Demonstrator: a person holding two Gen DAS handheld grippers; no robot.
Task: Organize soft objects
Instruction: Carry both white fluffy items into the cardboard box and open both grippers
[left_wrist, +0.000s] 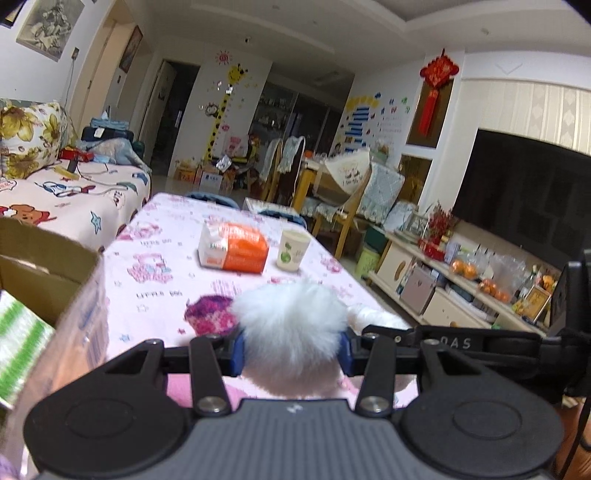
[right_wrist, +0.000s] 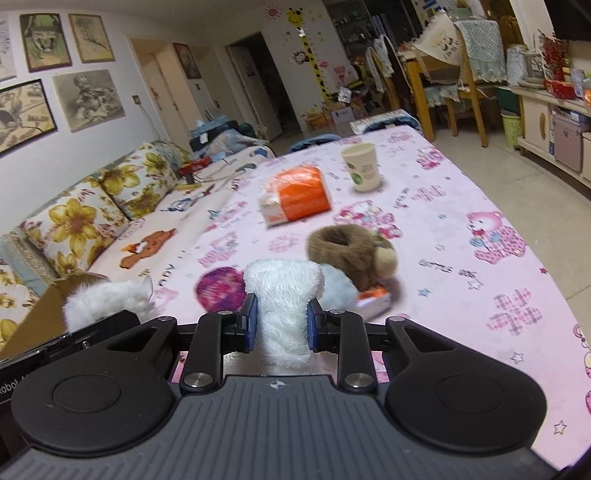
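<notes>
A family living room is showing here: a sofa (right_wrist: 110, 206) under cartoon covers and floral cushions is running along one wall, a large television (left_wrist: 524, 192) is sitting above a low cabinet, a giraffe height chart (left_wrist: 221, 107) (plainly for children) is decorating the far wall, and dining chairs (left_wrist: 343, 206) are standing beyond the pink-clothed worktop (right_wrist: 443, 229).

White fluffy plush (left_wrist: 291, 328) raised above the table.

Cardboard box (left_wrist: 48, 266) close at left
</notes>
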